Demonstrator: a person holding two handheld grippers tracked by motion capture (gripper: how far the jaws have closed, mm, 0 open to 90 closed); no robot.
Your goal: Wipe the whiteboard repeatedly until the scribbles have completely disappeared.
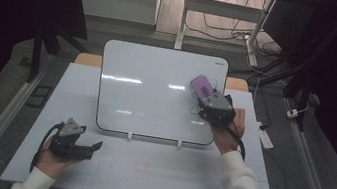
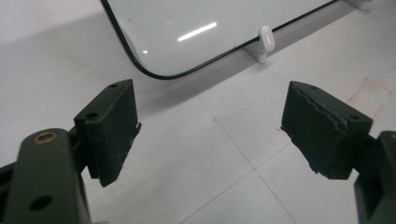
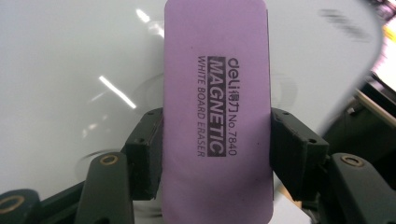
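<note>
With the flat purple magnetic whiteboard eraser clamped by its long edges in the right gripper against the propped, glossy white whiteboard, and the left gripper spread empty, the unbraced board could be tipped by hard pressing.

A white bench carries faint red pencil marks on its surface. Beyond it, a grey floor holds tangled dark cables around white desk legs, and a white power strip lies at the right.
</note>
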